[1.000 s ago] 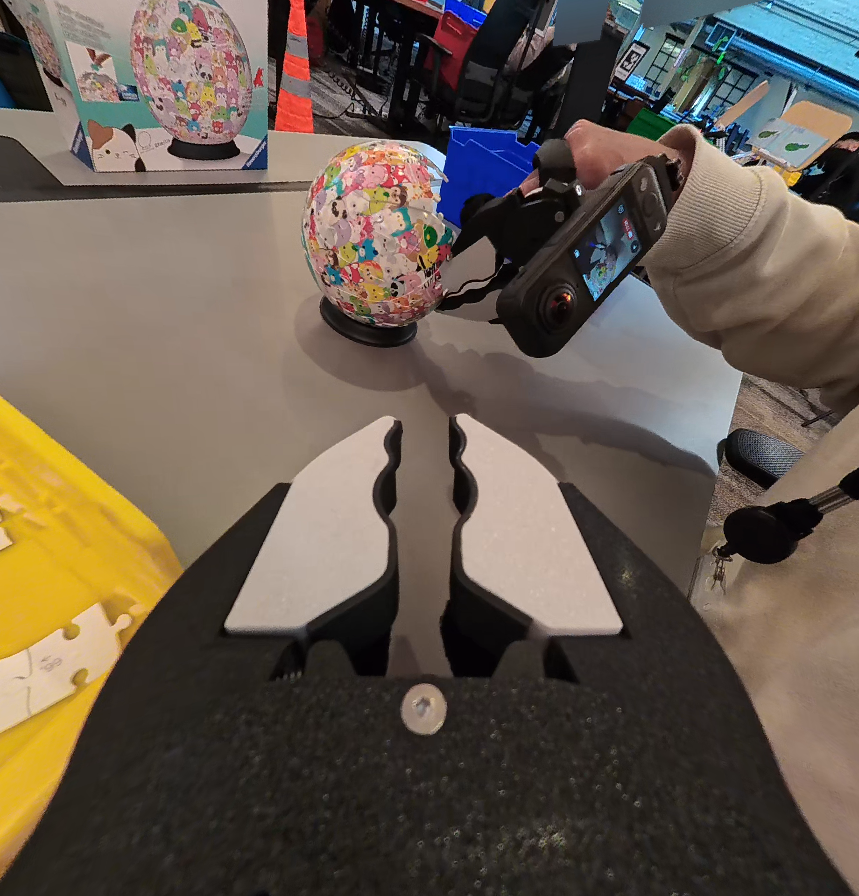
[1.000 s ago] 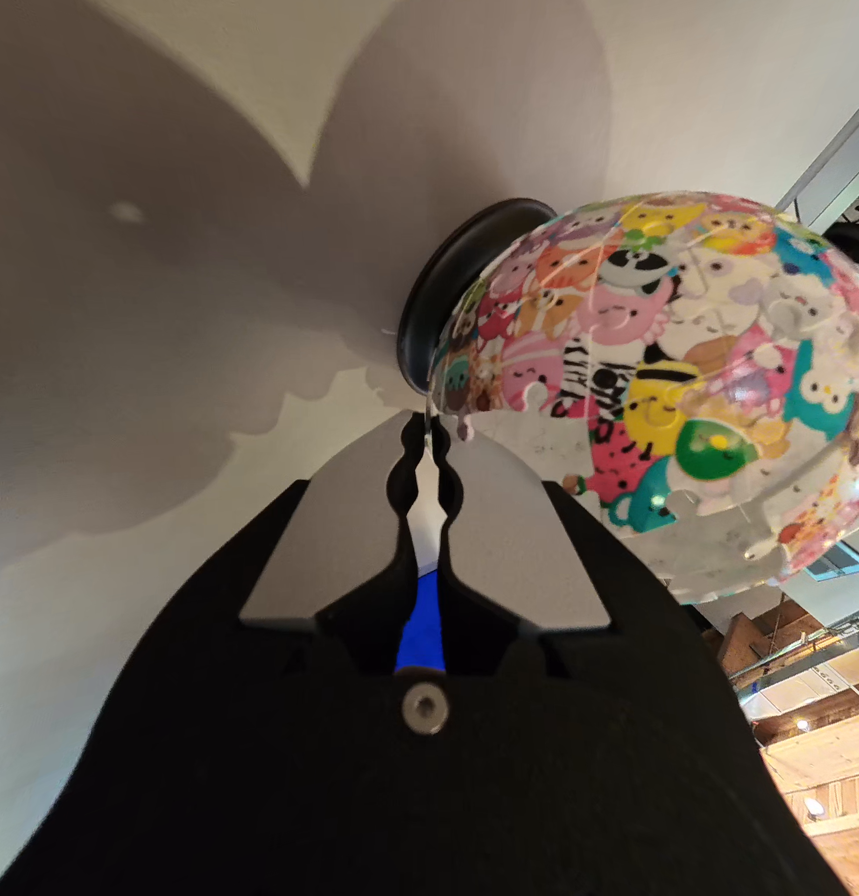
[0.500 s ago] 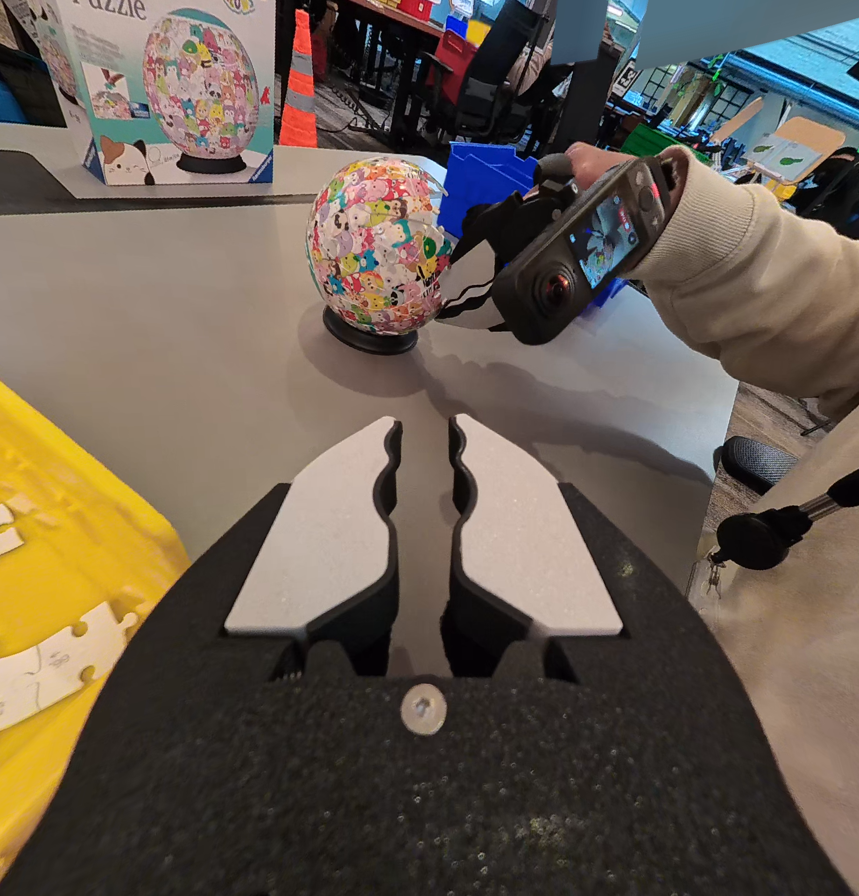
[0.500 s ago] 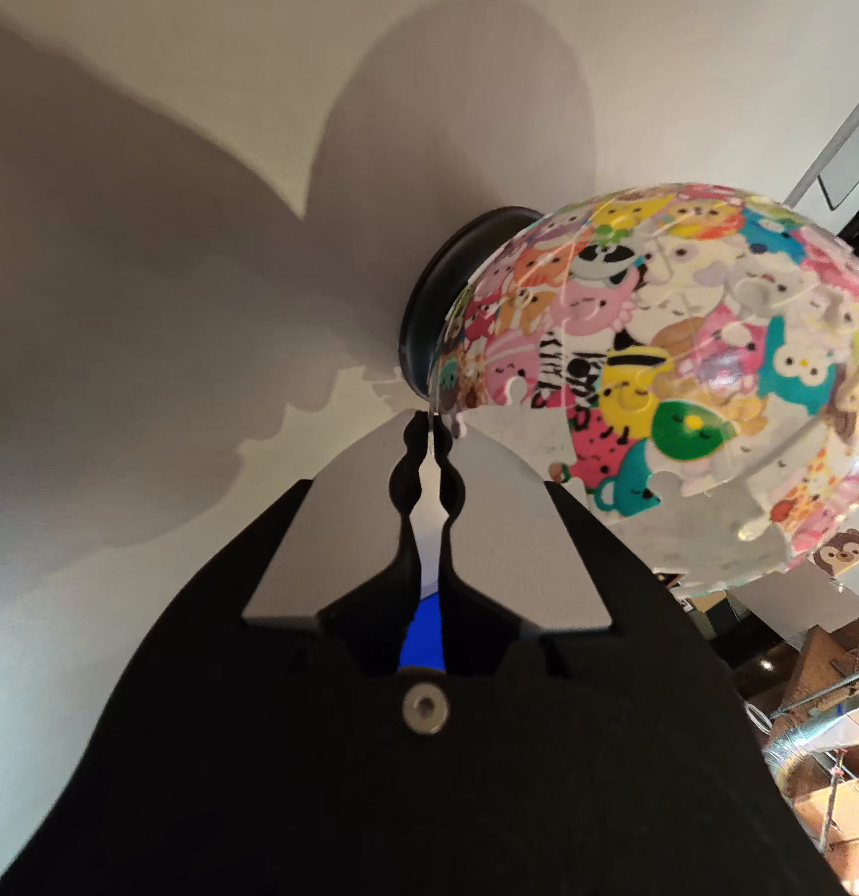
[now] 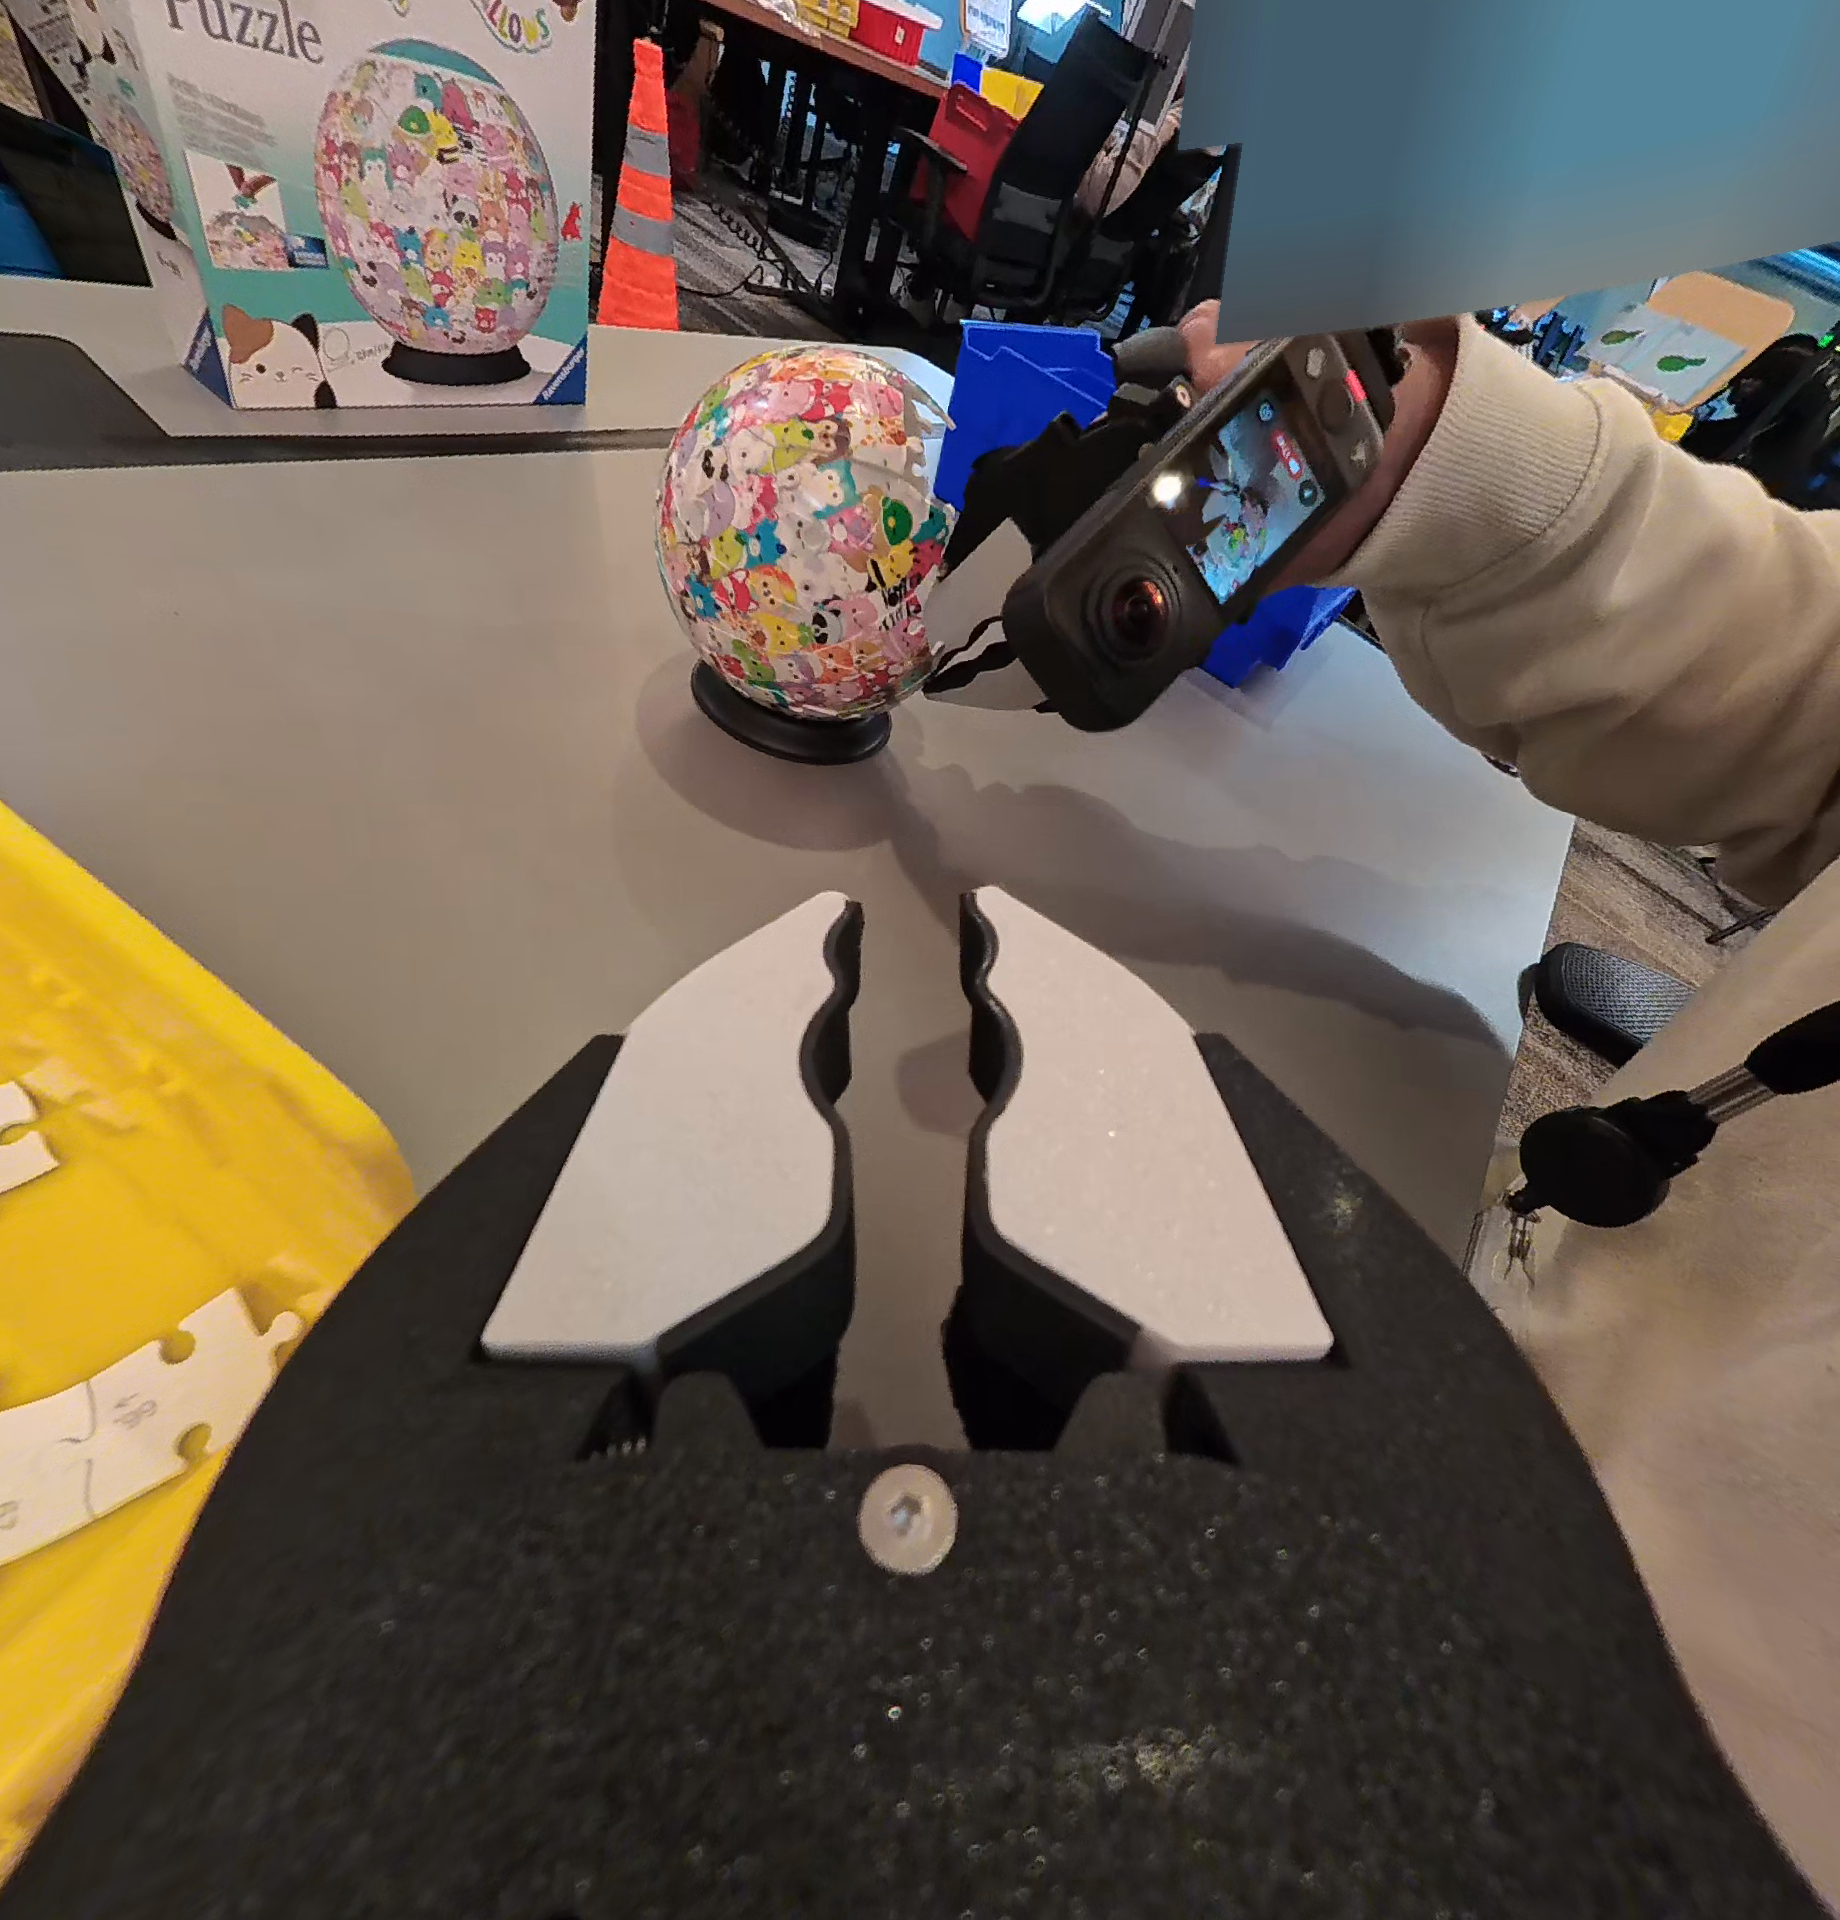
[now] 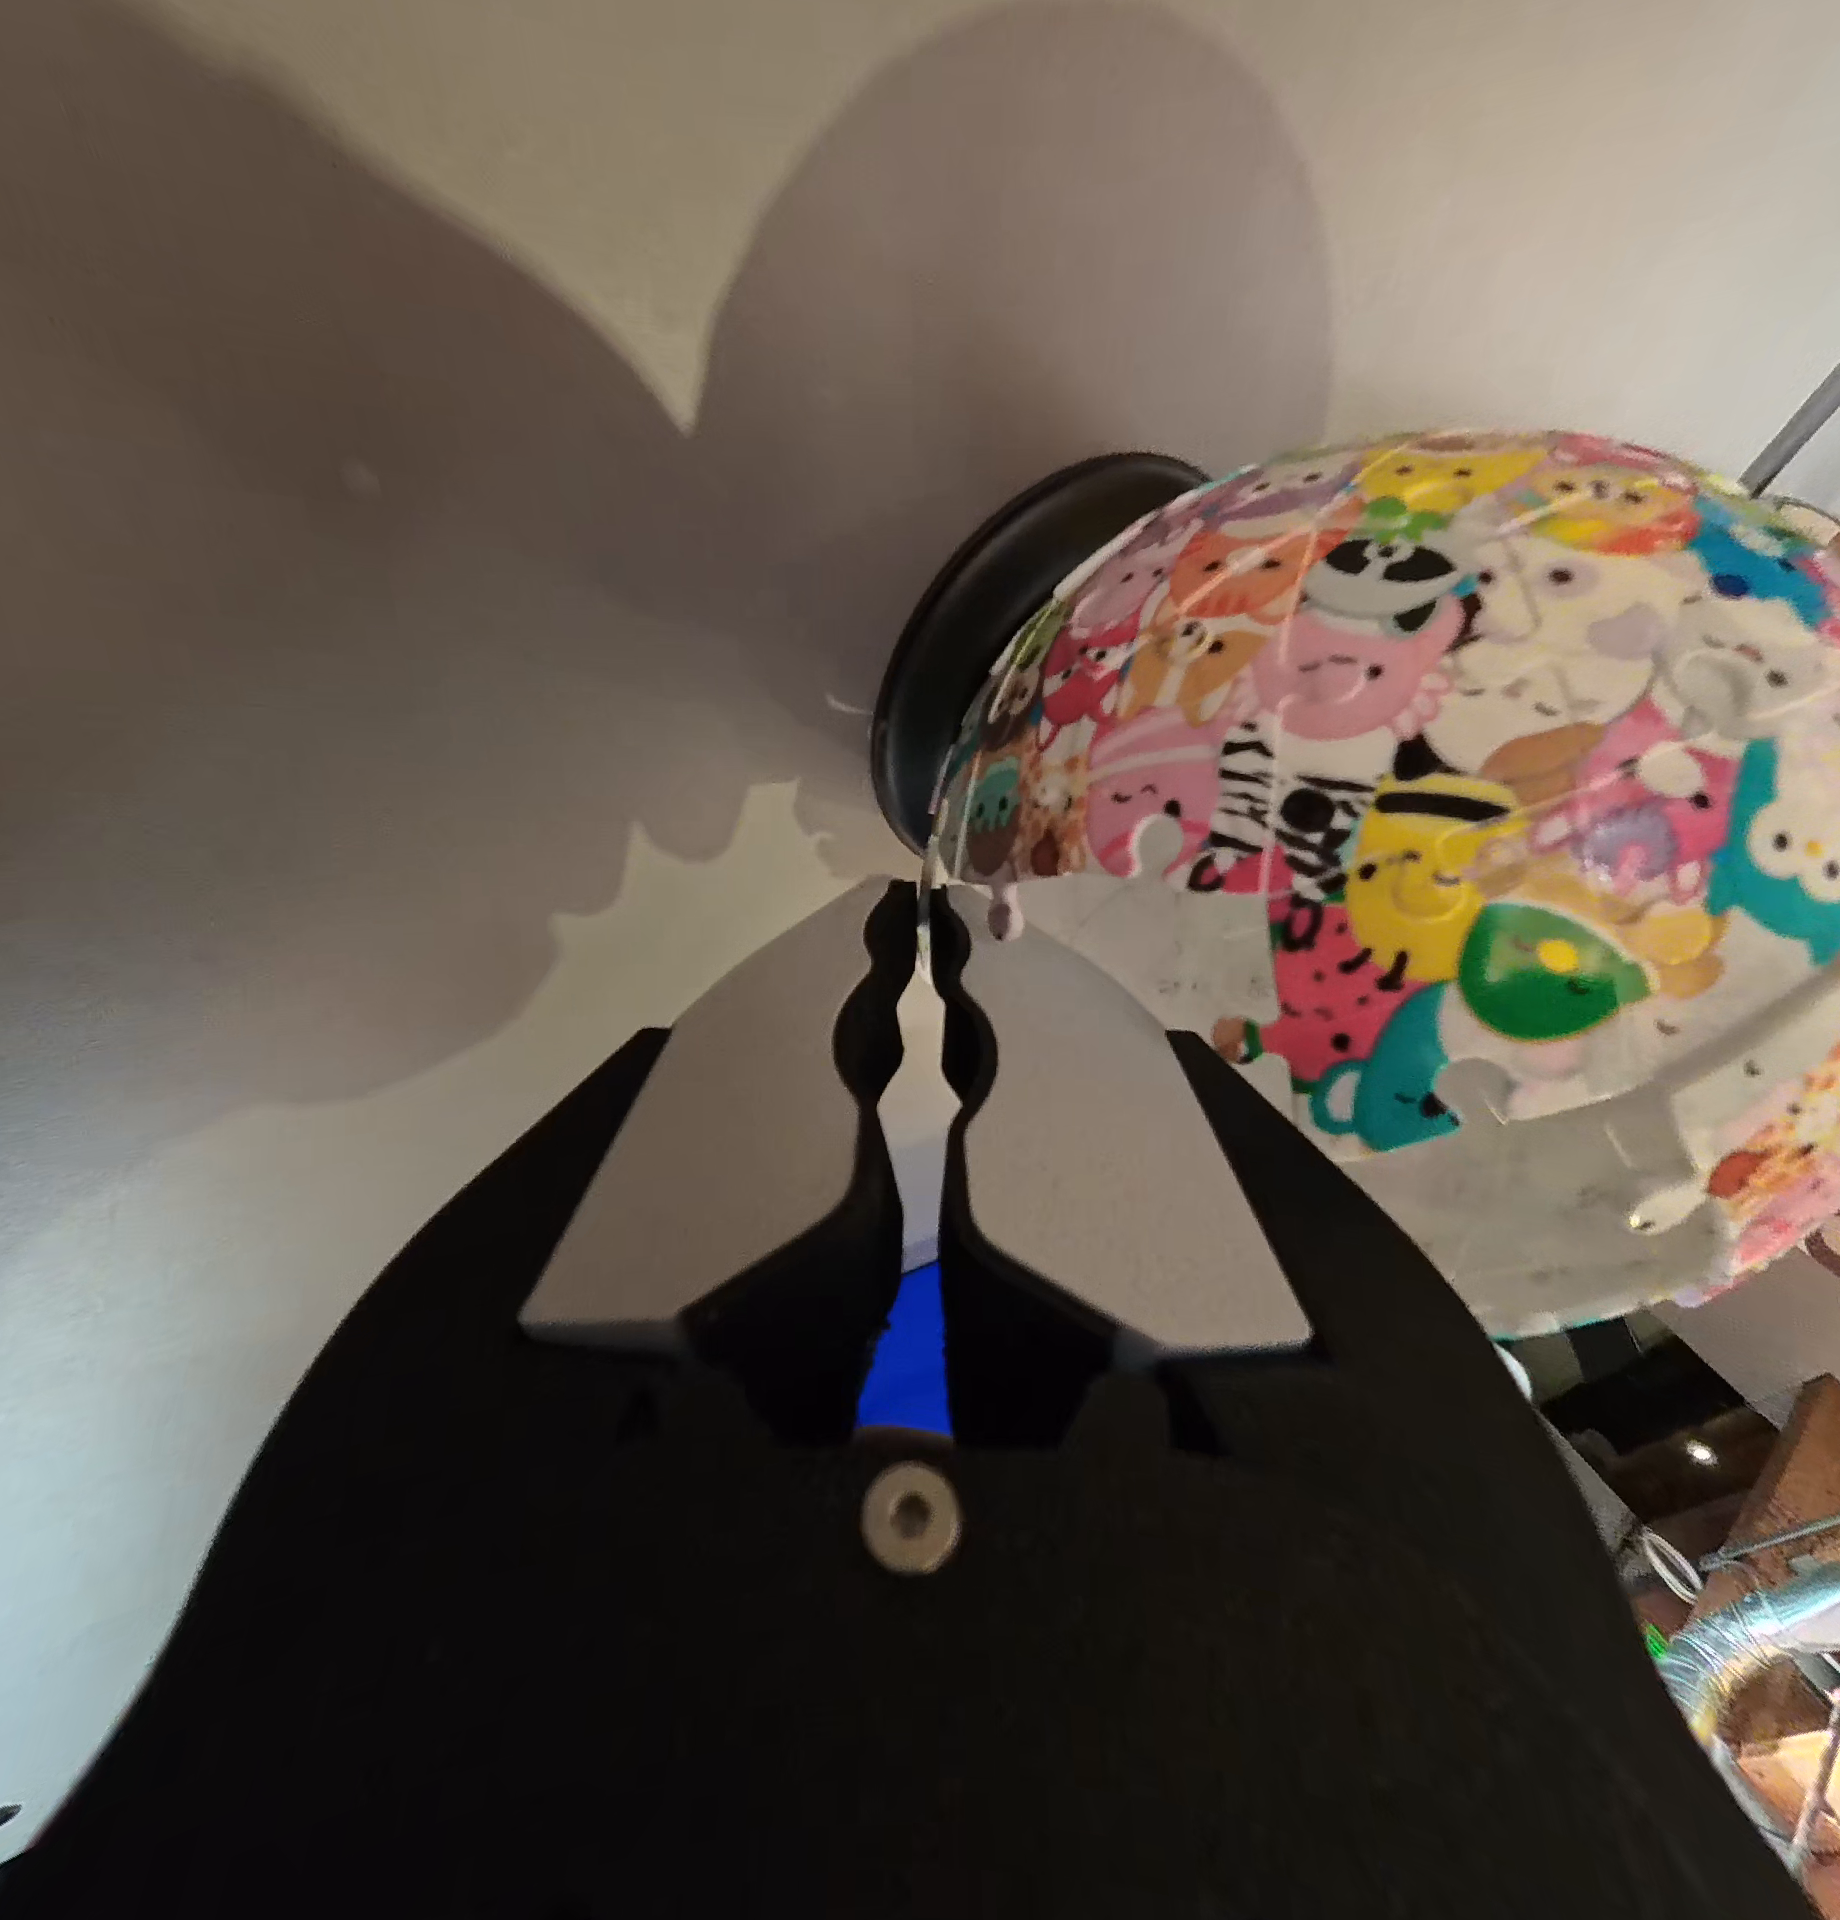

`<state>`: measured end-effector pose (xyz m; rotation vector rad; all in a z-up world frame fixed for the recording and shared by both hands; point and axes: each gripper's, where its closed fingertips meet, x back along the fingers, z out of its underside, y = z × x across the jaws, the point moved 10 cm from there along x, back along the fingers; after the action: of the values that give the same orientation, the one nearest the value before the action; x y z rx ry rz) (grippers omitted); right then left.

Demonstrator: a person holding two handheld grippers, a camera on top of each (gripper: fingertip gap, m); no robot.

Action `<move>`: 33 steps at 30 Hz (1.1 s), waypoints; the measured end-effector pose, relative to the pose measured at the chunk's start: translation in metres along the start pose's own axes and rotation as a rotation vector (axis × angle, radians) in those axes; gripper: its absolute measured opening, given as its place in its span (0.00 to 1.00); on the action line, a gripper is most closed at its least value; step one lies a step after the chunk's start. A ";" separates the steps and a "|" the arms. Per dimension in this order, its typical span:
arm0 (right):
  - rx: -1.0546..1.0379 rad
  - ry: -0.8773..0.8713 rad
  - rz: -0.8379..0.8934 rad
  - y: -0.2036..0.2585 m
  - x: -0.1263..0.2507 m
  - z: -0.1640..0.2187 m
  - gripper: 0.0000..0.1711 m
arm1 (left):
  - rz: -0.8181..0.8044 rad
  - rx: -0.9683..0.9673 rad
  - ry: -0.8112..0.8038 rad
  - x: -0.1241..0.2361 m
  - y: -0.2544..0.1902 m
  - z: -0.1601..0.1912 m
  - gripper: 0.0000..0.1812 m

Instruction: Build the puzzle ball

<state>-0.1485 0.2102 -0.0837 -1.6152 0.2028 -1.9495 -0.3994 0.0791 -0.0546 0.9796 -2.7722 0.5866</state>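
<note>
On the grey table, near its far right part: puzzle ball, many-coloured with cartoon animals, seated on a black ring stand, with gaps of missing pieces on its right side and at its top edge. At its lower right flank: right gripper, held by a hand in a cream sleeve, nearly closed, pinching a thin puzzle piece seen edge-on, right against the rim of the ball's open gap. Nearer, low over the table and well apart from the ball: left gripper, slightly parted, holding nothing. At the left edge: yellow bin with white, face-down loose pieces inside. At the back: puzzle box, orange cone, and blue bin just behind the ball.
</note>
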 end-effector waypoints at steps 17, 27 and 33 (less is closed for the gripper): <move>-0.094 -0.026 -0.033 0.002 0.001 -0.004 0.01 | 0.006 0.005 0.012 -0.004 -0.001 0.001 0.10; -0.100 -0.057 0.071 0.014 0.004 -0.002 0.01 | 0.099 0.001 0.166 -0.088 0.023 -0.074 0.39; -0.202 -0.147 0.194 0.030 0.017 0.004 0.01 | 0.224 0.008 0.564 -0.146 0.057 -0.109 0.55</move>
<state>-0.1360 0.1783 -0.0827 -1.7871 0.4911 -1.7002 -0.3209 0.2476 -0.0108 0.4121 -2.3746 0.7643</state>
